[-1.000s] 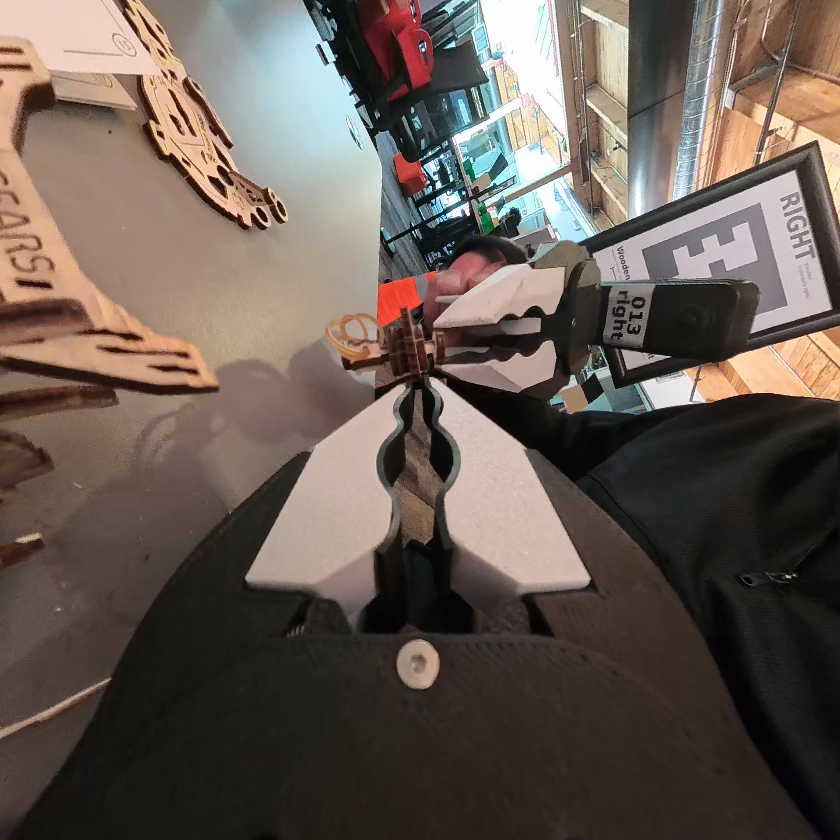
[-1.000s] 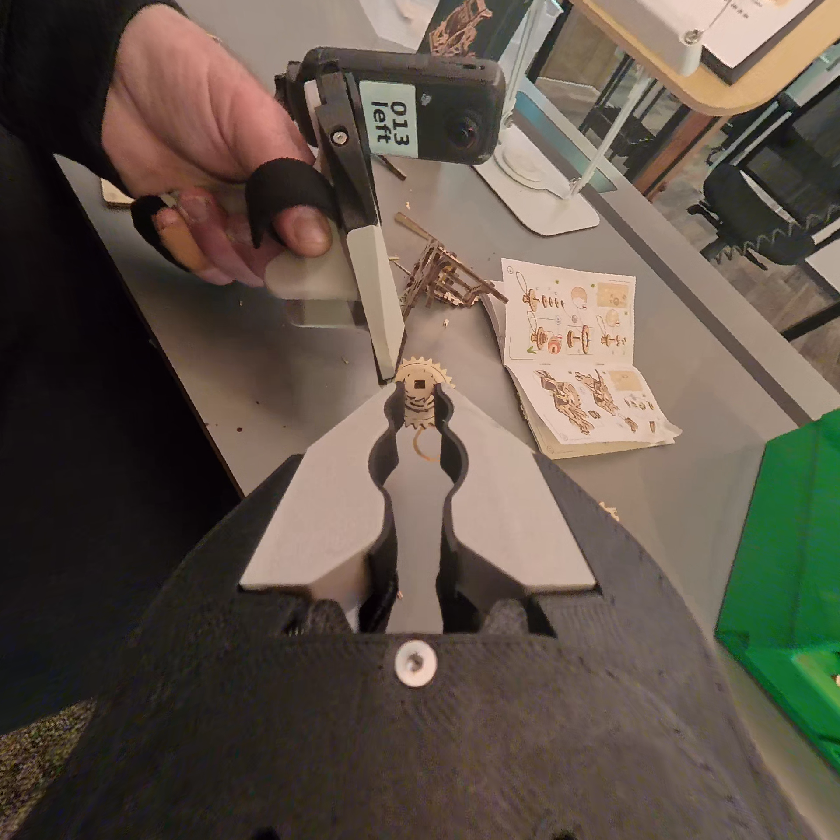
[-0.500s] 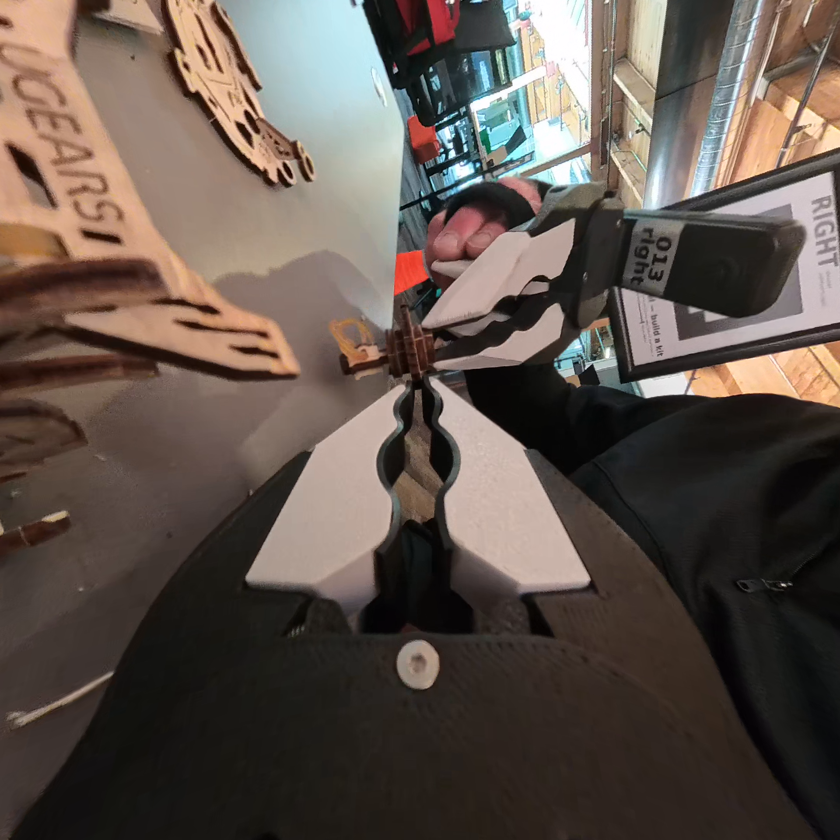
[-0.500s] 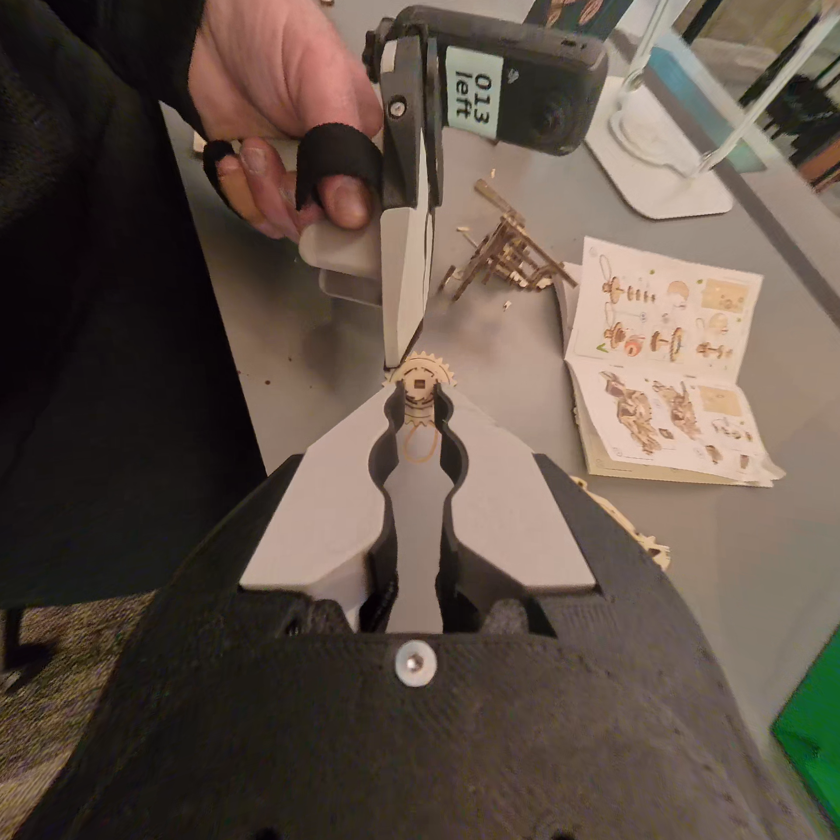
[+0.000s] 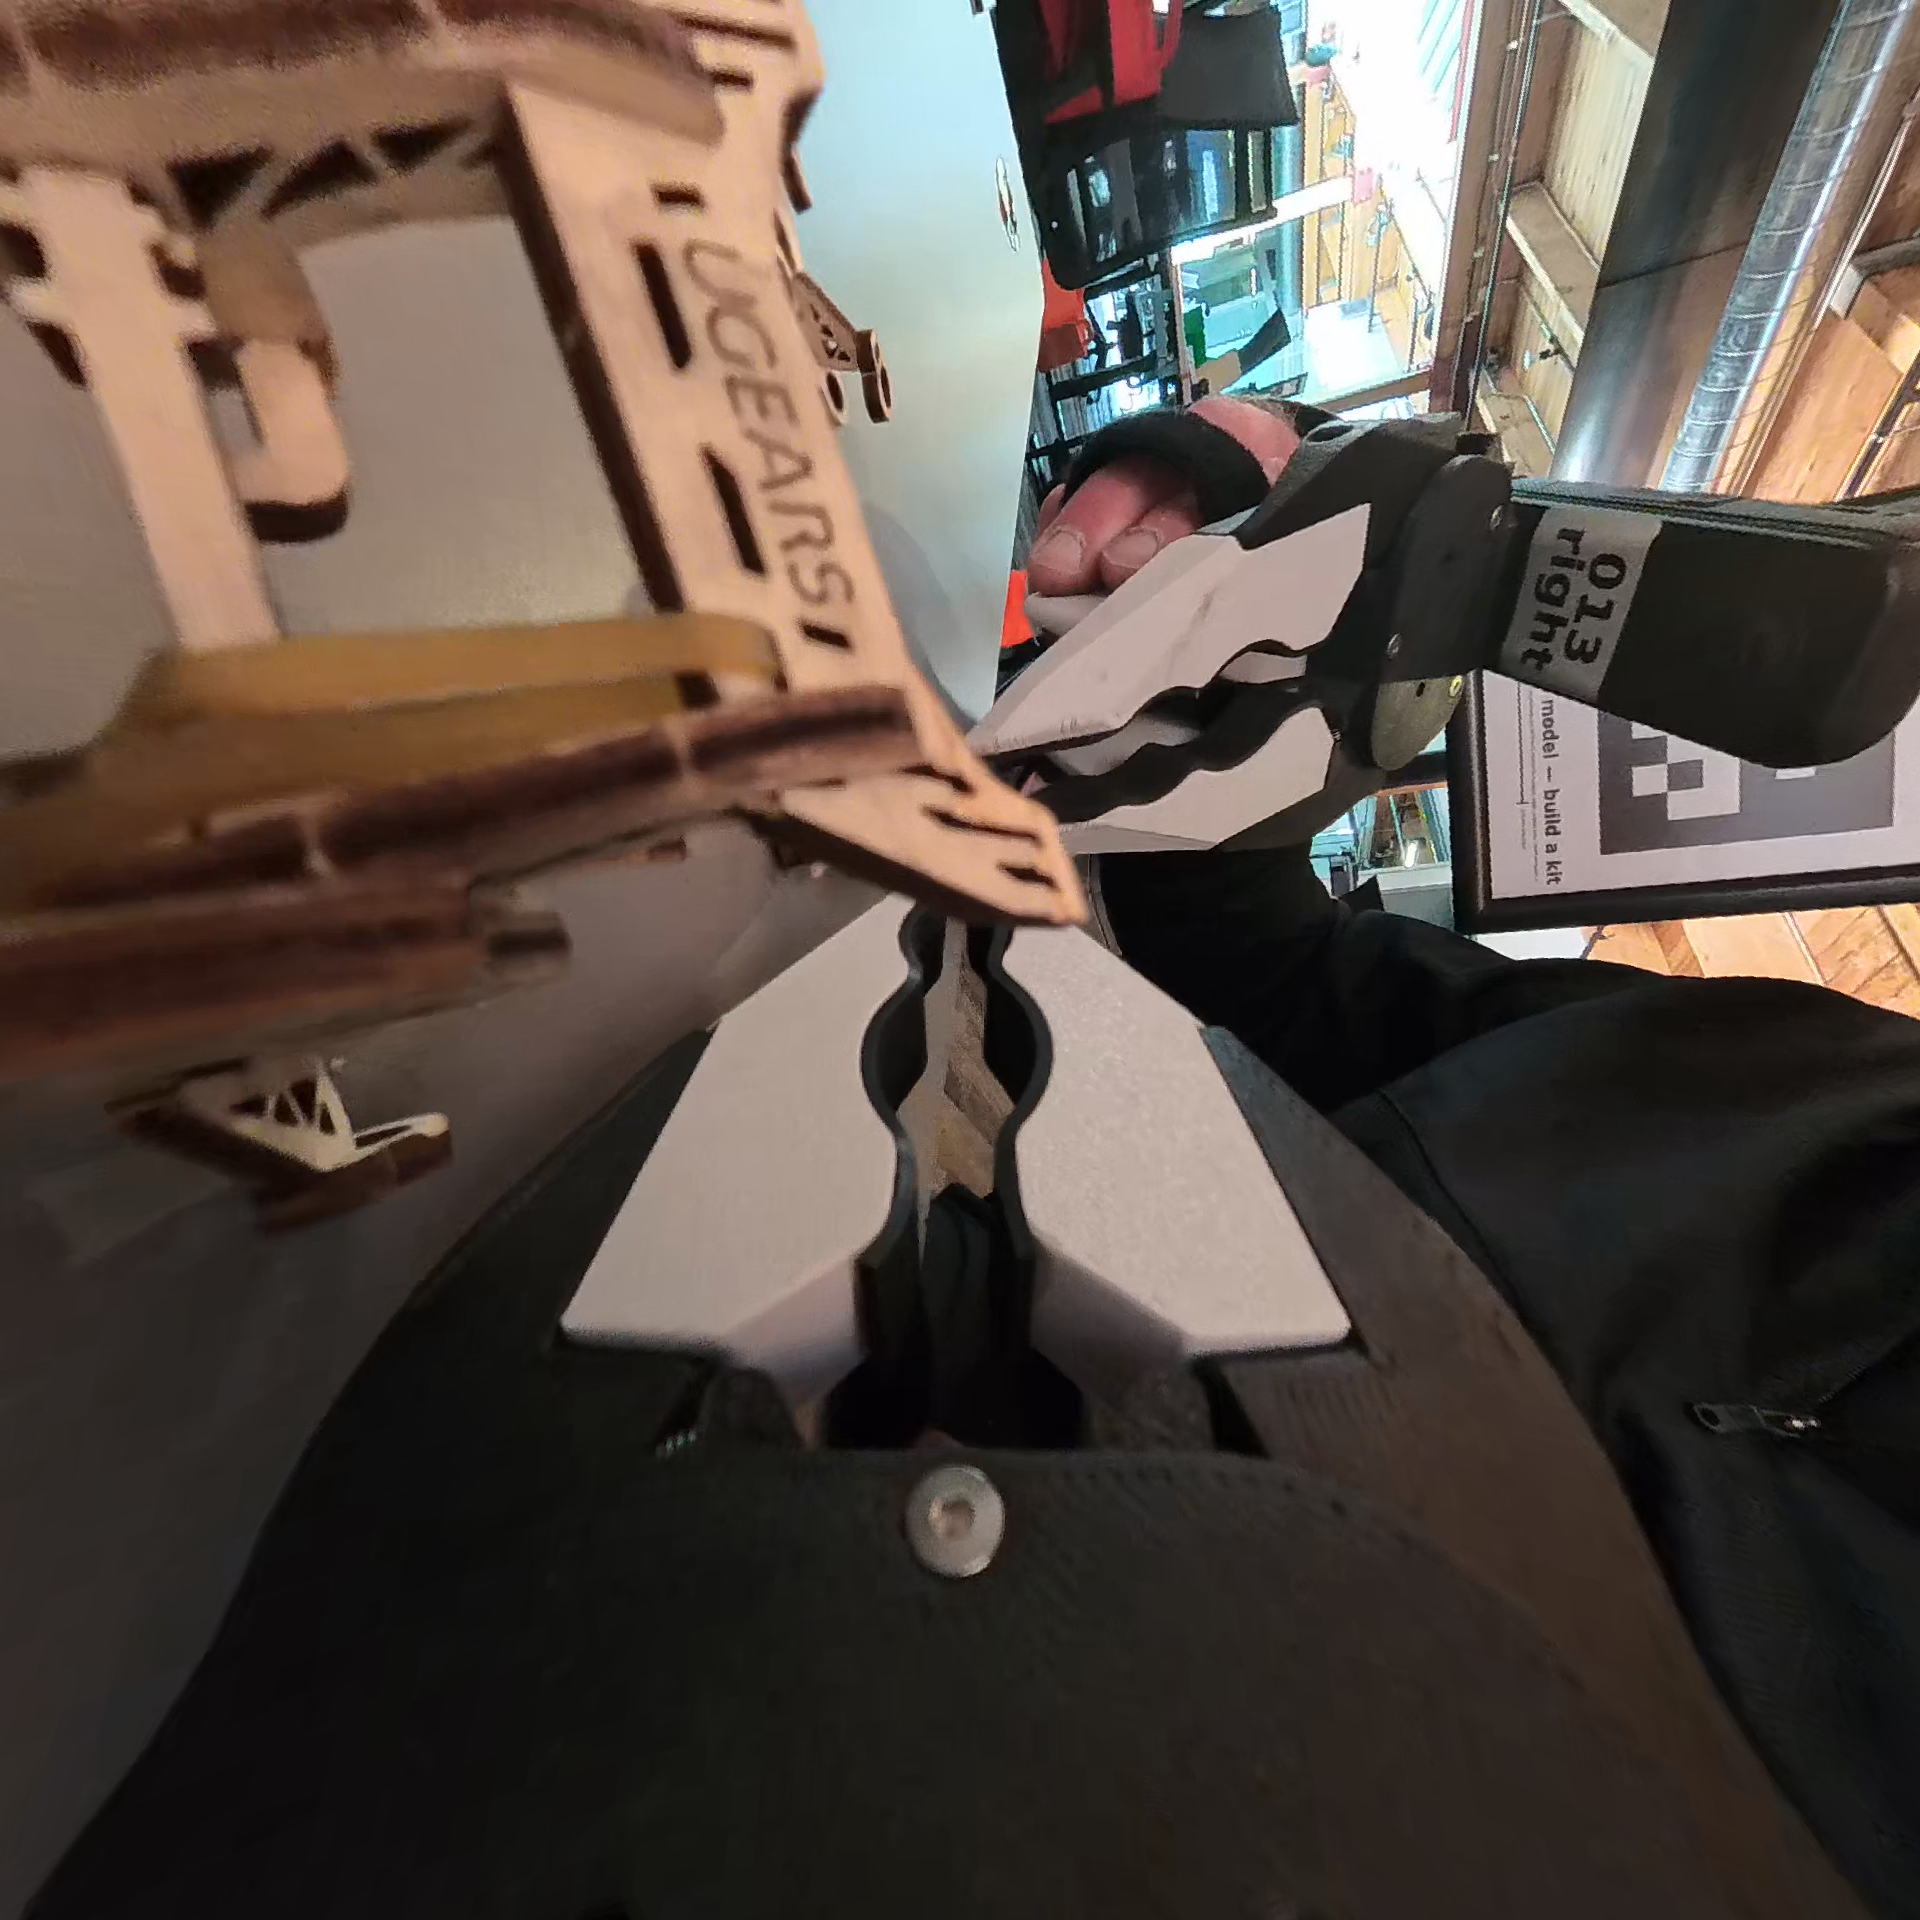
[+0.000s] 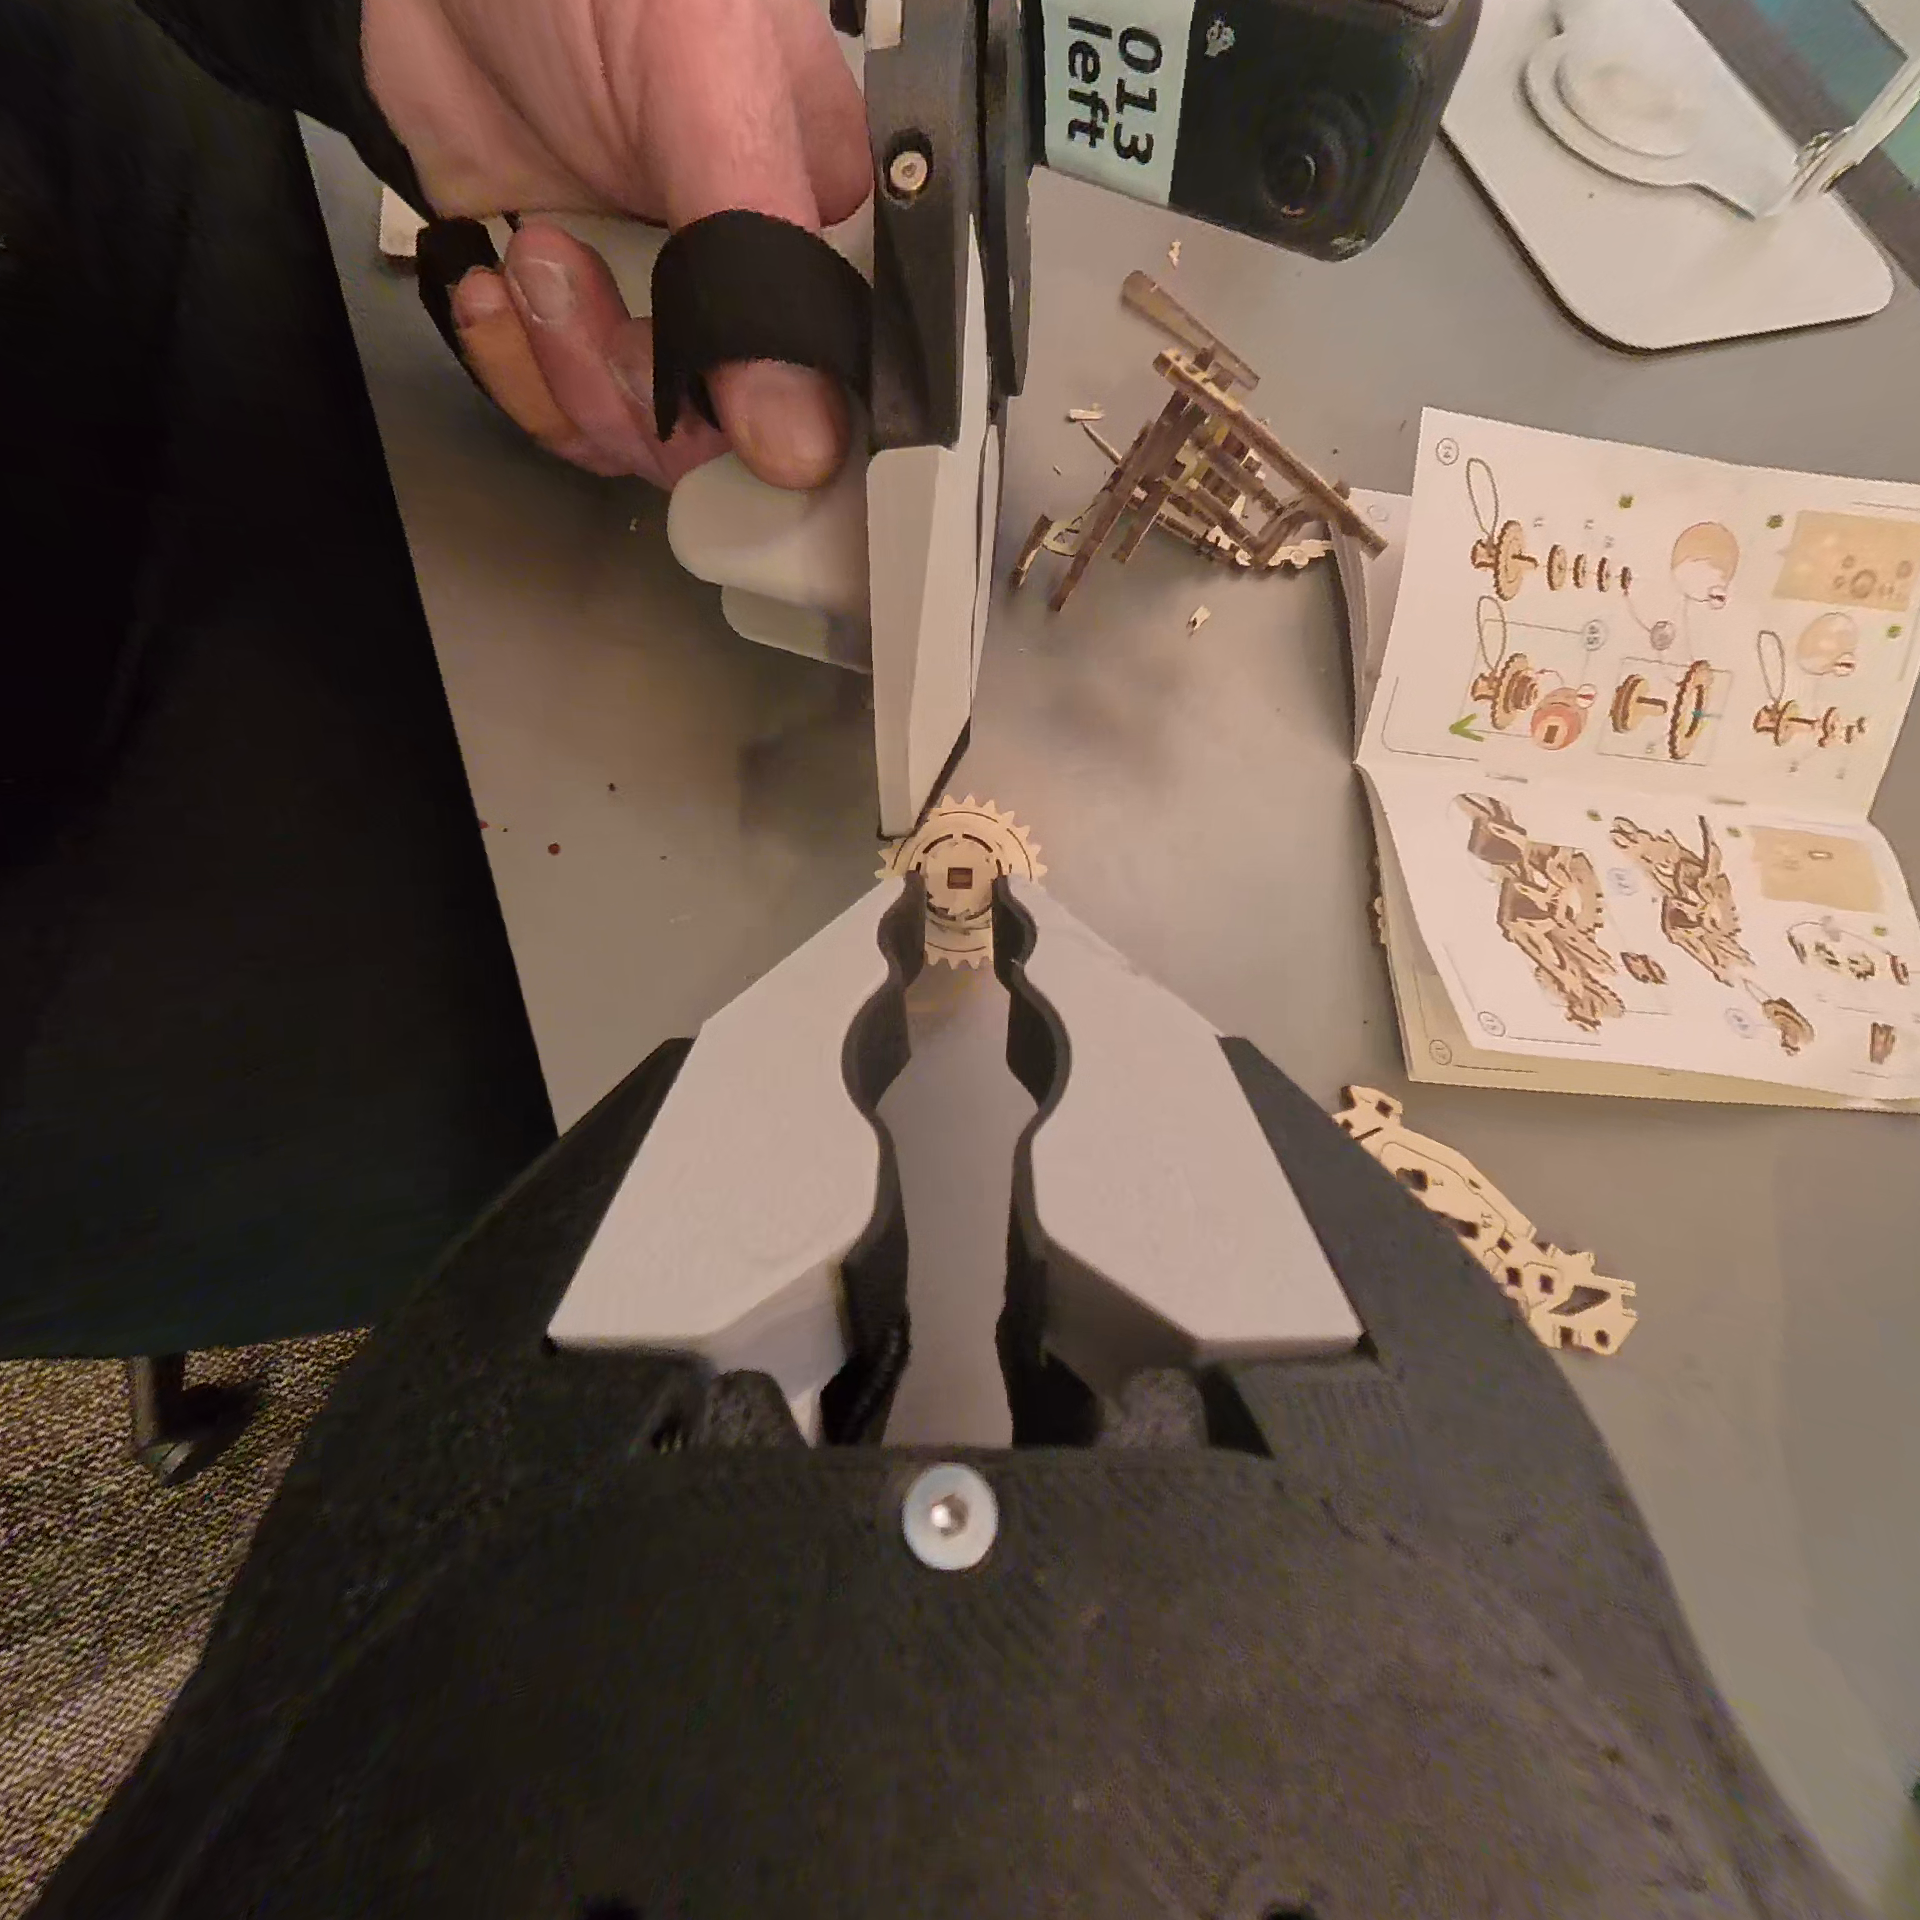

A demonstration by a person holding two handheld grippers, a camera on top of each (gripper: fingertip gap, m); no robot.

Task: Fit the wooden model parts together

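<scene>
Both hand-held grippers pinch: right (image 6: 956,883) clamps the wooden gear stack (image 6: 961,868), left (image 5: 951,925) closed on something unclear.

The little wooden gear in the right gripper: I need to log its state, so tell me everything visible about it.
The wooden gear is a small pale plywood cogwheel with laser-cut teeth, a curved slot and a dark square hole at its hub. It sits upright, face to the right wrist camera, pinched at the tips of the right gripper, with the upper teeth standing clear above them. The left gripper comes down shut at its top left edge. It is held above the grey table.
</scene>
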